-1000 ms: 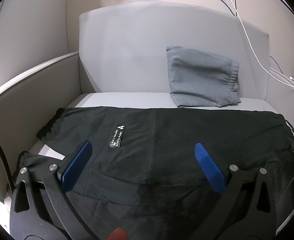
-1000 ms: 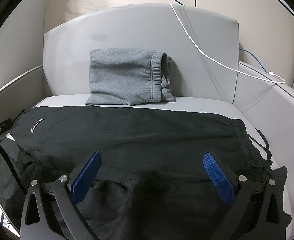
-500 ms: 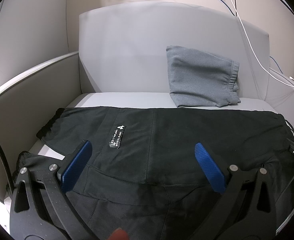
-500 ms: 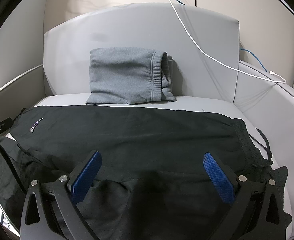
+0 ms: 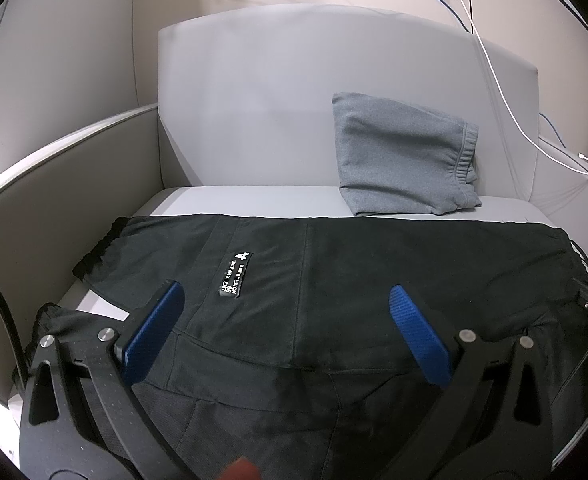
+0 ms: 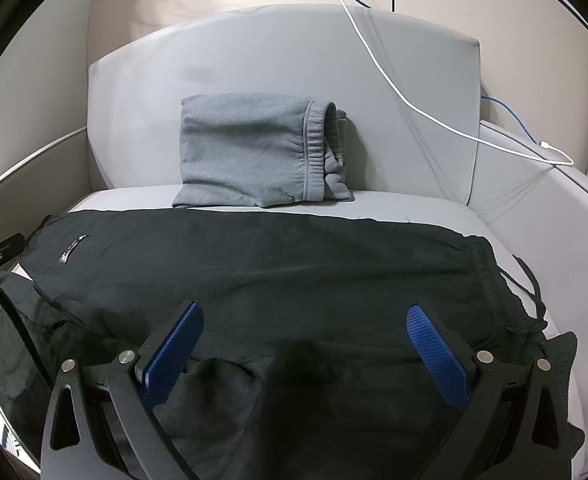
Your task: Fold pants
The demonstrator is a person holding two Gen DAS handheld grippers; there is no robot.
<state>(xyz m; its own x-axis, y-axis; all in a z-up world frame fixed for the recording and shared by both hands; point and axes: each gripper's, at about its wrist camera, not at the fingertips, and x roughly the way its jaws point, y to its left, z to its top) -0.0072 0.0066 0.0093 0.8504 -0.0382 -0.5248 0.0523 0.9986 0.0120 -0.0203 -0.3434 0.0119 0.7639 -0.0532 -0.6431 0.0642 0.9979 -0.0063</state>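
The black pants lie spread across the seat of a light grey sofa, with the length going from one side to the other, and the front part hangs over the seat edge toward the cameras. The cloth is matte and dark, with a few soft wrinkles and a straight seam down the middle. In the left wrist view a white printed label is seen on the fabric, and the gathered cuff at the far left end of the leg. The right wrist view shows the other end: the elastic waistband with its ribbing and a thin black drawstring that falls on the seat beside it; here the label is only a small mark far on the left. Behind the pants, leaning on the backrest, is a folded grey garment, apart from the black cloth; its ribbed band is clearer from the right side. A white cable runs down over the backrest to the armrest. The left gripper hovers over the pants with its blue pads wide apart and nothing between them. The right gripper is the same, jaws spread and empty above the cloth.
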